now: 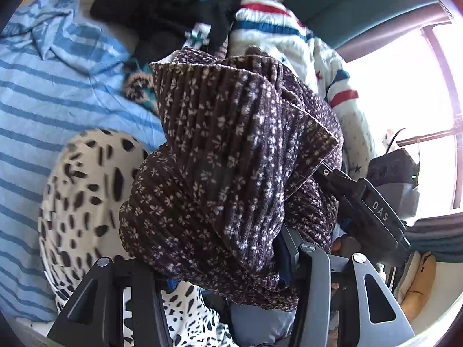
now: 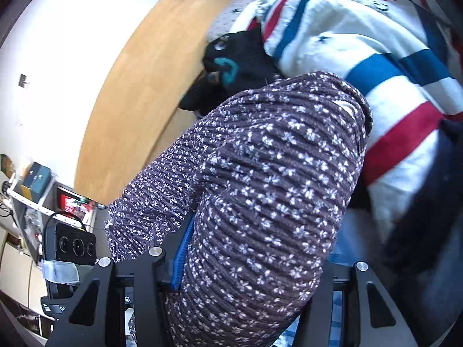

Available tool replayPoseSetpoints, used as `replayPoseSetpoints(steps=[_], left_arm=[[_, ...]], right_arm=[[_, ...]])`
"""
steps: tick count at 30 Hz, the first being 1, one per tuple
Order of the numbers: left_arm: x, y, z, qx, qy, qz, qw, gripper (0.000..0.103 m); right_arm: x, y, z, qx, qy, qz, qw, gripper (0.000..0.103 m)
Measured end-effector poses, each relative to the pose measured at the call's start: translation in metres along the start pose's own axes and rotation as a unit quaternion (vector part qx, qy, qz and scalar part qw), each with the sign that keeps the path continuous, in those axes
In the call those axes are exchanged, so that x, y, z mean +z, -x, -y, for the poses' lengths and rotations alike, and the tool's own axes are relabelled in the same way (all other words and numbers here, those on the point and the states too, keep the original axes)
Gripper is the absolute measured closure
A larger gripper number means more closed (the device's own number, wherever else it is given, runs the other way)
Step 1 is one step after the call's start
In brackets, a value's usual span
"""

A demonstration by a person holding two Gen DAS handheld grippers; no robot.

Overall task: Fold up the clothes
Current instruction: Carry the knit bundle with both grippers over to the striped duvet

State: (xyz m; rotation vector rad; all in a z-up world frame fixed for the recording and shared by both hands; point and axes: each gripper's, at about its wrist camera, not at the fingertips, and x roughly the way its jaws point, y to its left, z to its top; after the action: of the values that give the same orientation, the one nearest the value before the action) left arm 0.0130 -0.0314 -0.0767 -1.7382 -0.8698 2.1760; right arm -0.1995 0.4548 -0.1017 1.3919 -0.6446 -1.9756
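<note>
Cluttered bed heaped with garments, bright window behind. Brown floral knit (image 1: 220, 156) bunched, lifted, draped directly over both: left hand-held gripper (image 1: 228, 263) and right hand-held gripper (image 2: 246, 263); grip state indeterminable. Long axis roughly vertical; both equally near.

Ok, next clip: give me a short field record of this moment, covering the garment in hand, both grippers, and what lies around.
garment in hand: brown floral ribbed garment, bunched and lifted
left gripper: covered by the garment, apparently gripping it
right gripper: fabric draped between its fingers, apparently gripping it
underneath: blue striped shirt, spotted white cloth
pile behind: black knit, white top with red and blue stripes
fold state: not yet folded
</note>
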Motion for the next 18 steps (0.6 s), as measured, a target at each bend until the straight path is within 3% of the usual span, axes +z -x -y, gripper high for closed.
replayPoseSetpoints(steps=[2, 8, 10, 13, 18], left_arm=[[0.061, 0.009, -0.031, 0.004, 0.011, -0.01, 0.9999, 0.05], [0.058, -0.004, -0.022, -0.005, 0.023, -0.02, 0.9995, 0.05], [0.041, -0.019, -0.018, -0.008, 0.015, -0.031, 0.9994, 0.05], [0.027, -0.015, -0.004, -0.017, -0.004, -0.052, 0.9985, 0.05], [0.04, -0.033, 0.02, -0.021, -0.054, -0.097, 0.9936, 0.05]], right_arm=[[0.002, 0.002, -0.002, -0.018, 0.009, -0.013, 1.0, 0.048], [0.006, -0.011, -0.024, -0.04, 0.006, -0.039, 0.998, 0.048], [0.01, -0.01, -0.031, -0.06, 0.011, -0.039, 0.997, 0.048], [0.006, -0.009, -0.041, -0.079, 0.001, -0.027, 0.996, 0.048], [-0.015, 0.018, -0.036, -0.111, -0.042, 0.011, 0.993, 0.048]])
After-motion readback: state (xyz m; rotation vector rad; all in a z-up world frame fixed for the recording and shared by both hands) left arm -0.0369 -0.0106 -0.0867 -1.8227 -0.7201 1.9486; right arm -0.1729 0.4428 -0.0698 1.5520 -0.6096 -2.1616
